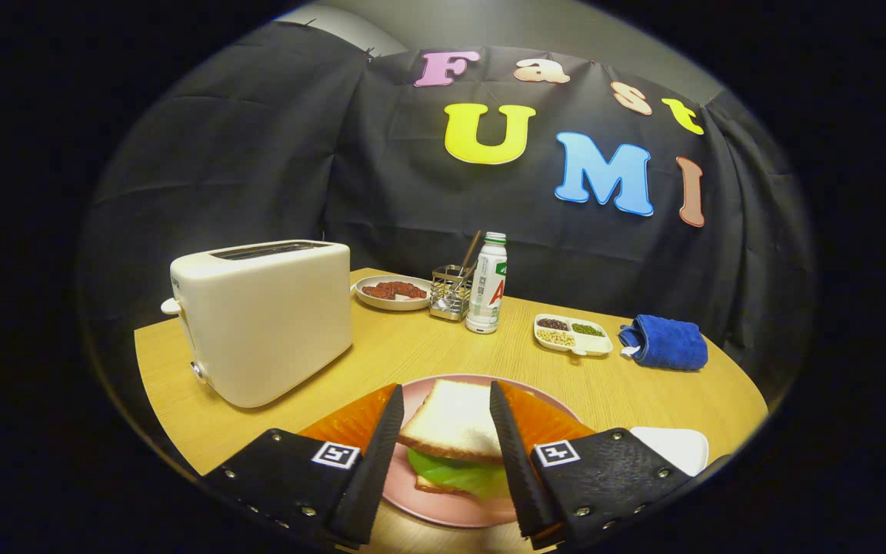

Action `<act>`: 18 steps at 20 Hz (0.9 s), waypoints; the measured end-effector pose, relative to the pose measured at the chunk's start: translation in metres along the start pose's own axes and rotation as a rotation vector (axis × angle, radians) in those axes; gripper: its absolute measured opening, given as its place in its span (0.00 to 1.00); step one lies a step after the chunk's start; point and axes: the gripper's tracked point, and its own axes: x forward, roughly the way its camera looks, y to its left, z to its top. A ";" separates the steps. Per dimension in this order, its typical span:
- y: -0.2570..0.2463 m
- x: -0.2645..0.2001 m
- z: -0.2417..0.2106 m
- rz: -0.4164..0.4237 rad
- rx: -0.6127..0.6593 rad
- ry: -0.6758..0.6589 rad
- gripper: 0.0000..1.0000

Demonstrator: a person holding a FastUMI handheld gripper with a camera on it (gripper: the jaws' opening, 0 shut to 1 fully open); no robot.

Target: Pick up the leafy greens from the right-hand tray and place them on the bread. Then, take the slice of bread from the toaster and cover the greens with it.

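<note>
A pink plate [443, 504] lies just ahead of me on the wooden table. On it is a bottom bread slice [429, 485] with green leafy greens [454, 473] on top. A second bread slice [451, 419] covers the greens. My gripper [447, 385] holds this top slice between its fingers, and both fingers touch its sides. The slice rests flat on the greens. The cream toaster [266, 319] stands beyond my left finger, and no bread sticks out of its slots. A corner of the white right-hand tray [674, 446] shows beside my right finger.
Behind the plate stand a white bottle [487, 285], a wire cutlery holder [451, 292] and a plate of red food [393, 292]. A divided dish of beans [572, 335] and a folded blue cloth [666, 342] lie further right. The table edge curves close on both sides.
</note>
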 end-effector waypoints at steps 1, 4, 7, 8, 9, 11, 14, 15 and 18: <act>0.000 -0.001 0.001 0.001 0.005 -0.001 0.71; -0.006 -0.002 0.005 -0.008 0.021 -0.012 0.72; -0.014 -0.004 0.014 -0.020 0.038 -0.032 0.72; -0.016 -0.004 0.016 -0.022 0.039 -0.039 0.72; -0.020 -0.006 0.020 -0.026 0.040 -0.050 0.72; -0.028 -0.006 0.031 -0.033 0.036 -0.067 0.72; -0.040 -0.003 0.046 -0.036 0.025 -0.087 0.72; -0.045 -0.002 0.051 -0.036 0.021 -0.095 0.72; -0.072 -0.001 0.071 -0.073 0.010 -0.123 0.72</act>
